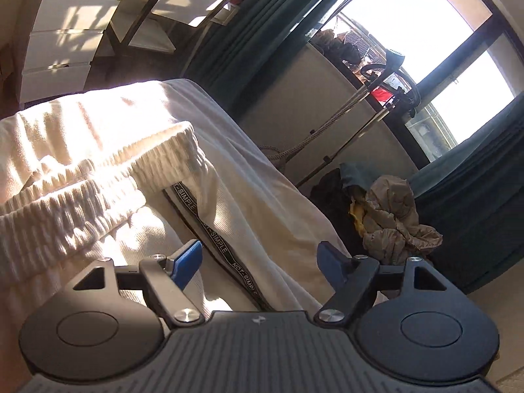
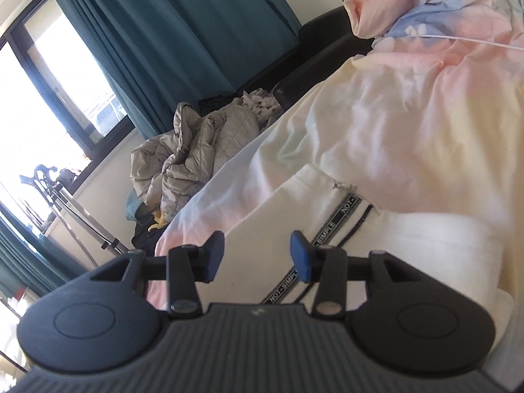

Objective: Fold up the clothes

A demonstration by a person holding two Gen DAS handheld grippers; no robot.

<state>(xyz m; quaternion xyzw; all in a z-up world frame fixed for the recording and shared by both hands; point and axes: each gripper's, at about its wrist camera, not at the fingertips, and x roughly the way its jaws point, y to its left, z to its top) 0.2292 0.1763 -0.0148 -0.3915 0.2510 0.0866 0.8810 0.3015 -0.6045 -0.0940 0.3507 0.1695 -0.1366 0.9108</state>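
Fingers of the left gripper point(image 1: 260, 263) and right gripper point(image 2: 257, 255) stand spread, grasping nothing. Cream trousers point(image 1: 98, 177) lie on the bed point(image 2: 409, 104) at frame centre, seemingly doubled over once; further folds look undone.

Teal curtains point(image 2: 170, 29) flank bright window point(image 1: 409, 23). Crumpled grey quilted jacket point(image 2: 193, 140) heaped on floor far left. White drawers point(image 1: 62, 42) far left. Pastel bedding point(image 2: 442, 75) right.
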